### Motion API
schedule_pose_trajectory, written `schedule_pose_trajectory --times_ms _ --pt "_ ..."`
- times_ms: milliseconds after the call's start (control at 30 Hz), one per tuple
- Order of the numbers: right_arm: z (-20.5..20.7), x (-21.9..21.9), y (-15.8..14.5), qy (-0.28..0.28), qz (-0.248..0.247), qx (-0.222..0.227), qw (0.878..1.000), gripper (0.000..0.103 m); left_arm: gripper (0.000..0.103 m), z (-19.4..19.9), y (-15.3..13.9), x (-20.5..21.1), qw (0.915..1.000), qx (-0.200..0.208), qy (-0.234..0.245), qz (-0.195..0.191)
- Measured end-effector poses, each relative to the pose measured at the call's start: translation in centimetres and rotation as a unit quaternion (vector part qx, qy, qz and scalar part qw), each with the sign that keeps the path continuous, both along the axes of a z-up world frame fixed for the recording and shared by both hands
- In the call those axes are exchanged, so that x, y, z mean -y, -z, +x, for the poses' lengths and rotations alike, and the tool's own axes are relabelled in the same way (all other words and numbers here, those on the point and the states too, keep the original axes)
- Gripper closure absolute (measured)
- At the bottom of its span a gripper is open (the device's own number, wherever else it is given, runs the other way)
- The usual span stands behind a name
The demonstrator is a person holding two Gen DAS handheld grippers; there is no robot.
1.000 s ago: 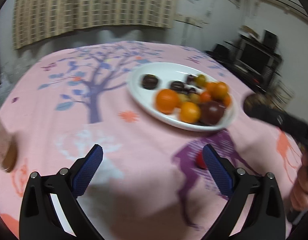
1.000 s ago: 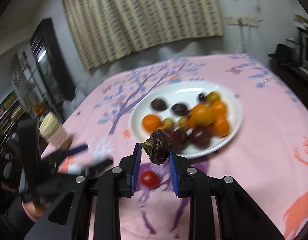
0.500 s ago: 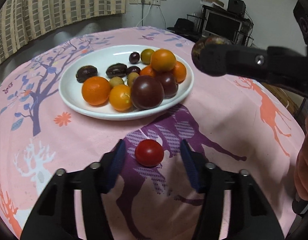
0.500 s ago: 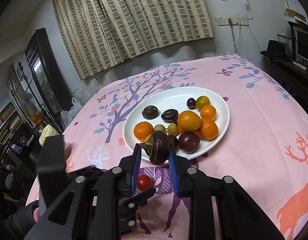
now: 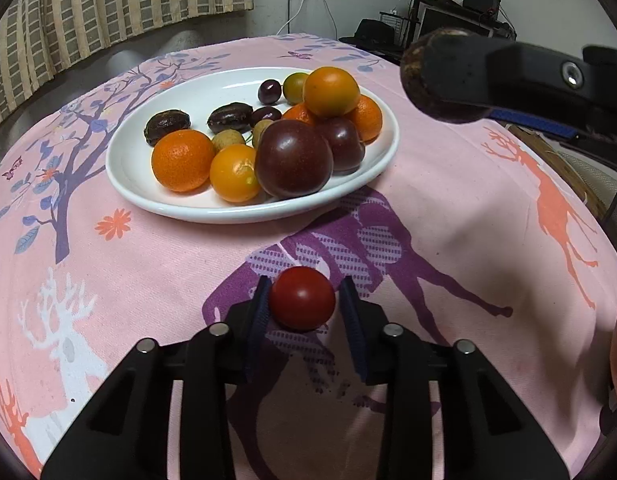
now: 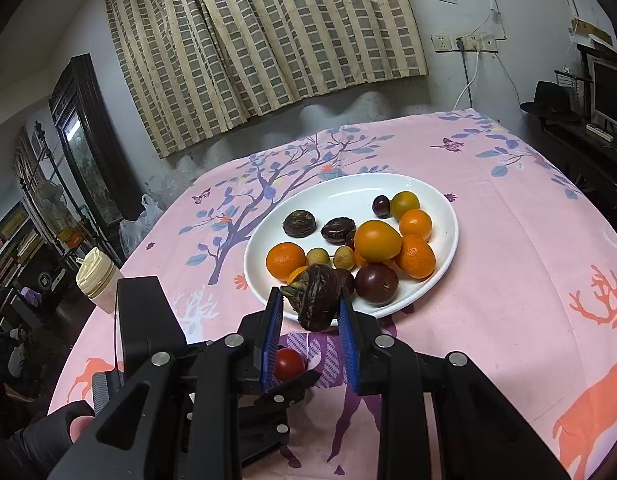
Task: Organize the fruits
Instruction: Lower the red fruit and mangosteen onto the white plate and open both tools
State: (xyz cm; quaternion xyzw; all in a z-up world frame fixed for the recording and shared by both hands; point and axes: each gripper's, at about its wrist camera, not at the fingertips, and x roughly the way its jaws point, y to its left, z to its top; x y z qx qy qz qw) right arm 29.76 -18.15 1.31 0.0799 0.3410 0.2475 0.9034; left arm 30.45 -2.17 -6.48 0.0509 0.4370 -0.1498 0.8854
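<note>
red tomato [image 5: 301,303] in left gripper [image 5: 302,312] jaws, no readable labels

Red cherry tomato [image 5: 301,303]: small, round, glossy; sat on the pink tablecloth just in front of the plate, on the purple deer print, between two blue pads.

Dark wrinkled fruit [image 6: 314,301]: brown-black, shrivelled, with a dry stem end turned left; held off the cloth between two blue pads, over the plate's near rim.

White plate [image 5: 128,168]: oval, shallow; lay mid-table. It carried:
- two dark plums [image 5: 294,159] at the near side, touching;
- several oranges [image 5: 183,160], one piled on top [image 5: 331,91];
- two wrinkled dark fruits [image 5: 167,124] side by side at the rear left;
- small tan fruits [image 5: 227,139] in the middle;
- a dark cherry [image 5: 269,91] beside a greenish-yellow fruit [image 5: 294,87] at the far edge.
</note>
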Motion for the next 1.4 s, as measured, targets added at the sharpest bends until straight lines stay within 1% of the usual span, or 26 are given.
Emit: schedule_pose_trajectory --times_ms 200,300,367,467,567,700,767,833,933,1000,1200,1367,1400 --pt "0.1 0.1 0.1 0.001 -0.001 -0.002 1.000 0.075 0.072 -0.5 -0.2 -0.2 1.0000 -0.003 0.001 -0.001" --pt "-0.1 0.4 0.3 0.001 -0.001 0.001 1.000 0.075 0.072 -1.3 -1.0 -0.9 0.9998 -0.001 0.005 -0.017" --pt "-0.1 0.6 0.1 -0.002 0.003 0.008 1.000 0.075 0.073 -2.0 -2.4 -1.6 0.9995 0.016 0.006 -0.025" --pt "0.4 1.0 -0.5 -0.009 0.025 0.015 1.000 0.076 0.073 -1.9 -4.8 -3.2 0.9981 0.047 -0.005 -0.039" --pt "1.8 1.4 -1.5 0.010 0.028 0.033 0.999 0.075 0.073 -0.1 -7.0 -4.8 0.9956 0.074 -0.030 -0.048" --pt "5.8 1.2 -2.2 0.030 0.014 0.045 0.998 0.075 0.073 4.6 -8.7 -5.8 0.9924 0.089 -0.056 -0.065" --pt "8.1 0.6 -1.8 0.032 0.003 0.040 0.999 0.075 0.073 7.2 -8.8 -5.7 0.9922 0.084 -0.067 -0.064" --pt "10.7 0.1 -0.8 0.030 0.000 0.024 0.999 0.075 0.073 9.8 -8.4 -5.5 0.9929 0.076 -0.075 -0.051" --pt "13.4 -0.6 1.0 0.024 -0.006 -0.003 1.000 0.075 0.073 12.5 -7.4 -5.0 0.9940 0.063 -0.083 -0.032" --pt "14.6 -1.1 1.8 0.019 -0.013 -0.012 1.000 0.075 0.073 13.8 -6.7 -4.9 0.9944 0.056 -0.086 -0.026" --pt "16.5 -2.1 2.8 0.013 -0.022 -0.016 1.000 0.075 0.073 16.2 -4.9 -5.0 0.9941 0.044 -0.099 -0.004" --pt "17.0 -2.9 3.1 0.006 -0.032 -0.023 0.999 0.074 0.072 16.6 -4.3 -5.1 0.9929 0.040 -0.111 0.010" --pt "16.8 -3.0 3.1 0.006 -0.037 -0.023 0.999 0.071 0.066 16.5 -4.3 -5.1 0.9922 0.042 -0.117 0.013"
